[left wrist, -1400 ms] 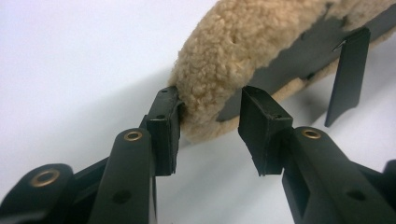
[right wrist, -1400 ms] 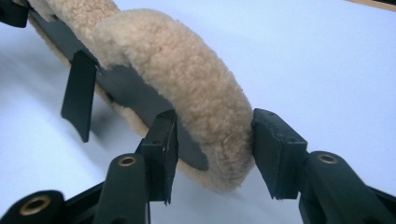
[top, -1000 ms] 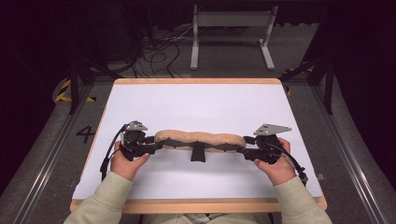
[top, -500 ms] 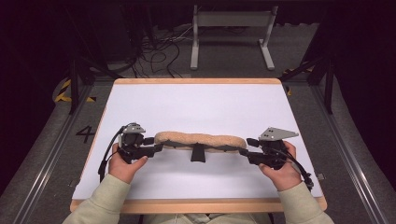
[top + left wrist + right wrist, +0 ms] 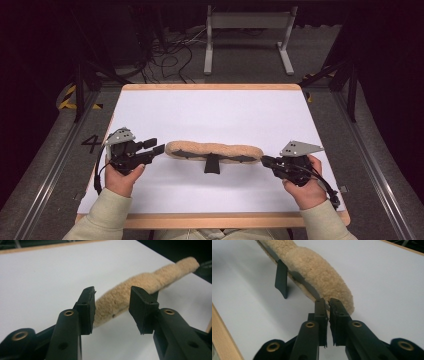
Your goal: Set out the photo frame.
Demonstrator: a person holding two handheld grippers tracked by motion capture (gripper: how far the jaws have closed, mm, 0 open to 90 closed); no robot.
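Fleece pad (image 5: 214, 151) lying flat, near-middle of table (image 5: 215, 107), black strap (image 5: 212, 164) poking toward person. Right gripper (image 5: 265, 161) just closing, pinched at pad's right tip edge. Left gripper (image 5: 156, 146) half open, pad end between jaws, untouched. Lift not yet begun

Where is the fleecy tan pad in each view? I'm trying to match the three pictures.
High view: the fleecy pad lies across the table's near middle, between the two grippers.
Left gripper view: it runs from between the fingers to the upper right.
Right gripper view: upper middle, running to the top left.
Shared landmark: the black strap on the pad's underside, also in the right gripper view.
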